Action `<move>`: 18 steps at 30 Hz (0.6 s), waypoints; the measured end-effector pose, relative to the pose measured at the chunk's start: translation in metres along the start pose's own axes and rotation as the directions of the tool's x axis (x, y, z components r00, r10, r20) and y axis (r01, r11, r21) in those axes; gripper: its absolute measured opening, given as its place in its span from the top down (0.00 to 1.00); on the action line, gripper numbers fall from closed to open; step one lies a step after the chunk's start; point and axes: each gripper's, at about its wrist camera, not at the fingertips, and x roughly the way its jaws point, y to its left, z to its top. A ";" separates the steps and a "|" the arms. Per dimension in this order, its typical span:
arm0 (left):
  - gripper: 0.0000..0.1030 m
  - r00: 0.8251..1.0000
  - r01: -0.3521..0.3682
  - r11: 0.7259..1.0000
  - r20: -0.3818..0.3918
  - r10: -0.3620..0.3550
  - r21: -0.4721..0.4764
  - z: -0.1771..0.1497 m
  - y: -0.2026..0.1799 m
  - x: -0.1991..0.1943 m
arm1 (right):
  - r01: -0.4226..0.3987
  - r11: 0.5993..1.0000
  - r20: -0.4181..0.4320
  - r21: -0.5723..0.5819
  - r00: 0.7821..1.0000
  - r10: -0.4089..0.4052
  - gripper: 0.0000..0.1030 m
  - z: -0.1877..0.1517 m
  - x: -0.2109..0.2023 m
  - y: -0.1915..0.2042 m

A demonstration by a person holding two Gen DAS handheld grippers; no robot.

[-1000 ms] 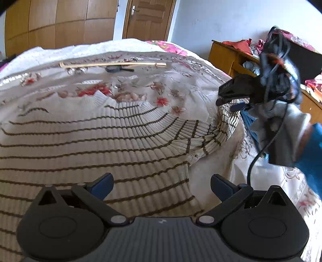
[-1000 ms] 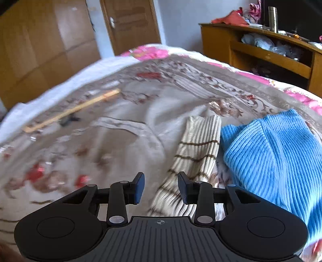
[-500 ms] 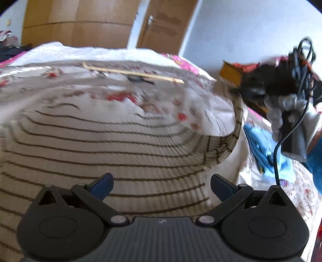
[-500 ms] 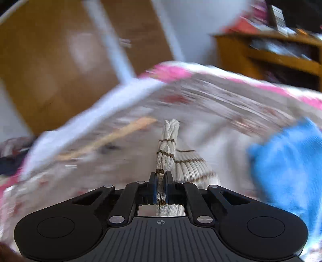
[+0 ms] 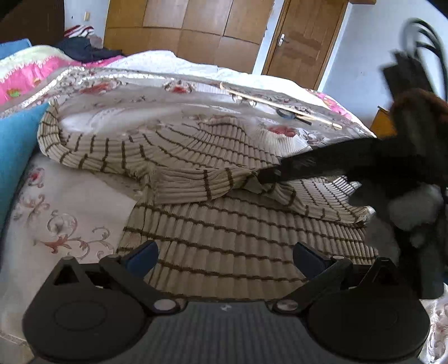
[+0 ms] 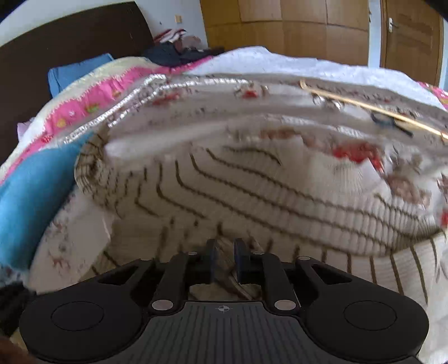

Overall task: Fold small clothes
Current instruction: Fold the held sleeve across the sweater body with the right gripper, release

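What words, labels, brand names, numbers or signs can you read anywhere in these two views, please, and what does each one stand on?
None: no readable text in either view.
Left claw: a small pale mark on its body, too small to read.
Right claw: a crosshair sign on its body, no letters.
Striped sweater, floral bedspread, wardrobe: no label or print seen.
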 end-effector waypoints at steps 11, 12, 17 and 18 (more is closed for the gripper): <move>0.00 1.000 -0.011 1.000 0.029 0.012 -0.023 0.001 0.008 0.004 | 0.074 0.996 0.019 -0.052 0.997 -0.073 0.76 -0.021 -0.020 -0.021; 0.00 0.999 -0.016 1.000 0.029 0.017 -0.026 0.001 0.009 0.005 | 0.055 0.995 0.023 -0.087 0.998 -0.053 0.77 -0.016 -0.015 -0.014; 0.00 0.999 -0.040 0.998 0.033 0.042 -0.050 0.002 0.020 0.003 | -0.042 0.928 0.007 -0.371 0.999 0.048 0.70 -0.003 0.008 0.037; 0.00 0.999 -0.042 0.998 0.029 0.044 -0.054 0.002 0.022 0.003 | -0.064 0.905 -0.014 -0.422 0.998 0.064 0.69 -0.001 0.013 0.046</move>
